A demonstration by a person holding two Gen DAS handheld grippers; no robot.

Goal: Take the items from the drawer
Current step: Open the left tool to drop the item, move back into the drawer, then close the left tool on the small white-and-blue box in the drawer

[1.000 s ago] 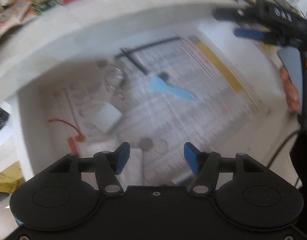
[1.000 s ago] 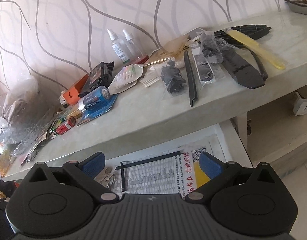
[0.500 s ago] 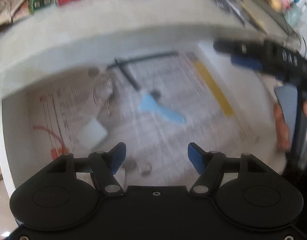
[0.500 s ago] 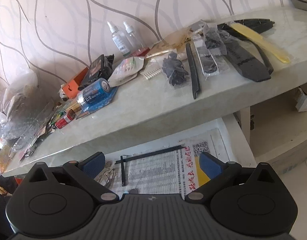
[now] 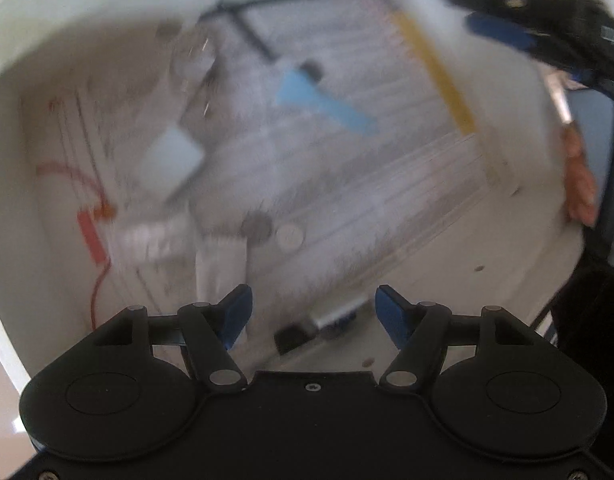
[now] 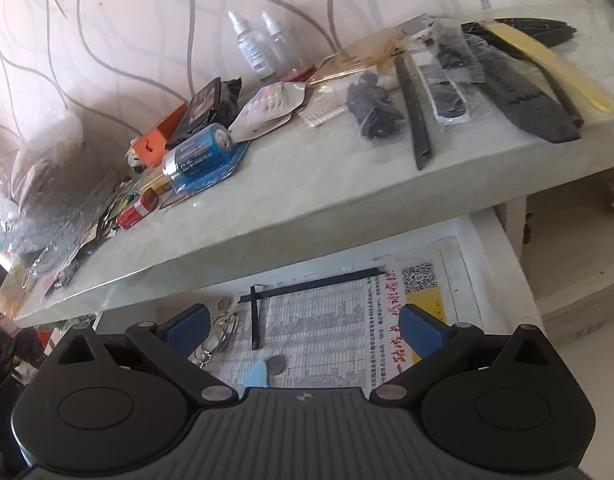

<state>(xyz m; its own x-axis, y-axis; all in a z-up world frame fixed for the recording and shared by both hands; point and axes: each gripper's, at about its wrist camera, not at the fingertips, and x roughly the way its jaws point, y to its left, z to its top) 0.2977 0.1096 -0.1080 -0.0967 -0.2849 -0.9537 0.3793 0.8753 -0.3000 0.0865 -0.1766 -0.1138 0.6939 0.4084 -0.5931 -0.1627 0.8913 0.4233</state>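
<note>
The white drawer (image 5: 35, 168) stands pulled out, lined with printed paper (image 6: 327, 320). My left gripper (image 5: 313, 312) points steeply down into it, open, with nothing between its pads; the view is blurred. On the lining lie a light blue plastic piece (image 5: 323, 100), a white square (image 5: 171, 156), two coins (image 5: 257, 226), a red tag with wire (image 5: 91, 236), crossed black sticks (image 5: 247, 28) and a small black item (image 5: 295, 336) just below the fingertips. My right gripper (image 6: 303, 328) hangs open over the drawer's back, above the blue piece (image 6: 257, 374), black sticks (image 6: 254, 316) and key rings (image 6: 223, 328).
A stone counter (image 6: 307, 200) overhangs the drawer, crowded with a battery pack (image 6: 203, 152), two dropper bottles (image 6: 259, 44), bagged black parts (image 6: 375, 112) and black strips (image 6: 523, 100). A hand (image 5: 579, 180) holds the right gripper (image 5: 507, 32) at the drawer's right side.
The left gripper tipped further down, so the counter top left its view and the drawer's near items came in. Its jaws widened slightly. The right gripper tilted down slightly, showing more of the drawer.
</note>
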